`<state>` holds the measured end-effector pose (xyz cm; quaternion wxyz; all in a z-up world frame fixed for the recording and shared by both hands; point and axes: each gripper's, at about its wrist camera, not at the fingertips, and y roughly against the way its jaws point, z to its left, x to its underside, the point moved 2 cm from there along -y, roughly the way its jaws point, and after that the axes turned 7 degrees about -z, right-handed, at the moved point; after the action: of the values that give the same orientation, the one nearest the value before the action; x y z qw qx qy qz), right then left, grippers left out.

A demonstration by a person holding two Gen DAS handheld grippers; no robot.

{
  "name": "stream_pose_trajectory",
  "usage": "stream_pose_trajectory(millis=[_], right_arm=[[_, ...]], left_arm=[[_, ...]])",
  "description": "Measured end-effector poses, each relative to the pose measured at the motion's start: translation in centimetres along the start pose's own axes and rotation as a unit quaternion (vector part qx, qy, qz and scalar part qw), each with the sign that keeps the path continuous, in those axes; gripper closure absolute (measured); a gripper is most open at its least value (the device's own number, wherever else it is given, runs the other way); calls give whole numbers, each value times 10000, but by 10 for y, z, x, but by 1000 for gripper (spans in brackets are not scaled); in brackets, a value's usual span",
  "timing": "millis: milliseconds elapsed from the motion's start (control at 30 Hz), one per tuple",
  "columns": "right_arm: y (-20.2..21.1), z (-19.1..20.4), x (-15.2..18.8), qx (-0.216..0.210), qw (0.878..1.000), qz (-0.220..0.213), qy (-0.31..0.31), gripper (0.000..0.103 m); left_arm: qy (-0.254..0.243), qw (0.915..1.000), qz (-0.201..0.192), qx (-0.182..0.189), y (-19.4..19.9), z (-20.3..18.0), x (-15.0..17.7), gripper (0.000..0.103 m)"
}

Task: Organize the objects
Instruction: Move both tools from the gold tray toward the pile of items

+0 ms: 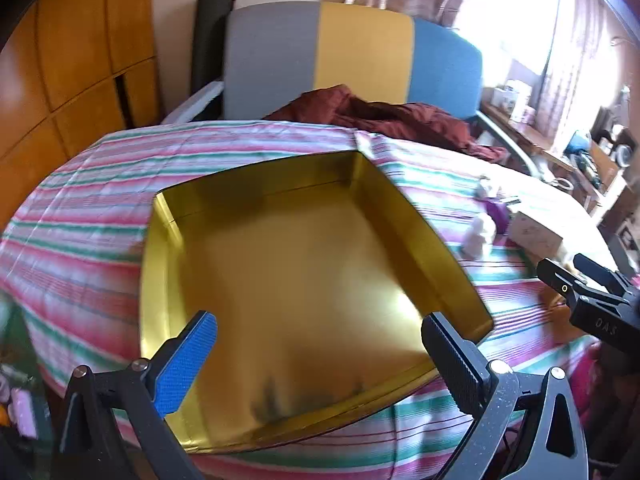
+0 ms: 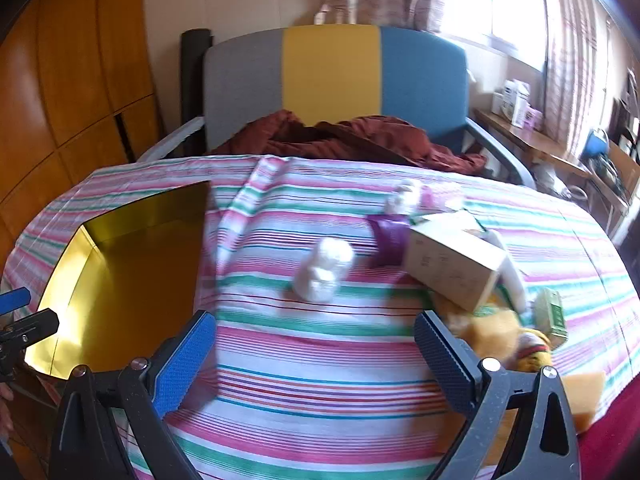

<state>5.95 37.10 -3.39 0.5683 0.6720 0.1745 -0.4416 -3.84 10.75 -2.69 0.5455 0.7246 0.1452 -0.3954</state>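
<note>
We see a shallow gold tin box (image 1: 304, 280), rectangular with shiny metal walls and a reflective floor, lying on the striped cloth (image 2: 320, 360) at the table's left side. To its right stand a small white figurine (image 2: 324, 270), a purple container (image 2: 388, 240) and a tilted cardboard box (image 2: 452, 268), with yellow sponges (image 2: 492, 332) beside it, all somewhat blurred. Our left gripper (image 1: 320, 348) tilts downward over the tin's near edge, its ribbed blue and black pads wide apart and holding nothing. Our right gripper (image 2: 316, 348) angles down over bare cloth, its jaws likewise spread and unoccupied.
</note>
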Motion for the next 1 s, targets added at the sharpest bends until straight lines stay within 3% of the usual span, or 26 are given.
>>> stream_pose_trajectory(millis=[333,533,800,1000], right_arm=[[40,-96,-2,710,9963,20,-488,2],[75,-174,0,1376,9844,22,-1094,2],[104,-222,7,1845,9750,101,-1237,2],[111,-245,23,2005,9676,252,-1514,2]], left_arm=[[-546,9957,-174,733,-5,-42,-14,0],[-878,9880,99,1267,-16,-85,-18,0],[-1427,9660,496,2096,-37,-168,-23,0],[-1792,9344,830,2964,-41,-242,-14,0]])
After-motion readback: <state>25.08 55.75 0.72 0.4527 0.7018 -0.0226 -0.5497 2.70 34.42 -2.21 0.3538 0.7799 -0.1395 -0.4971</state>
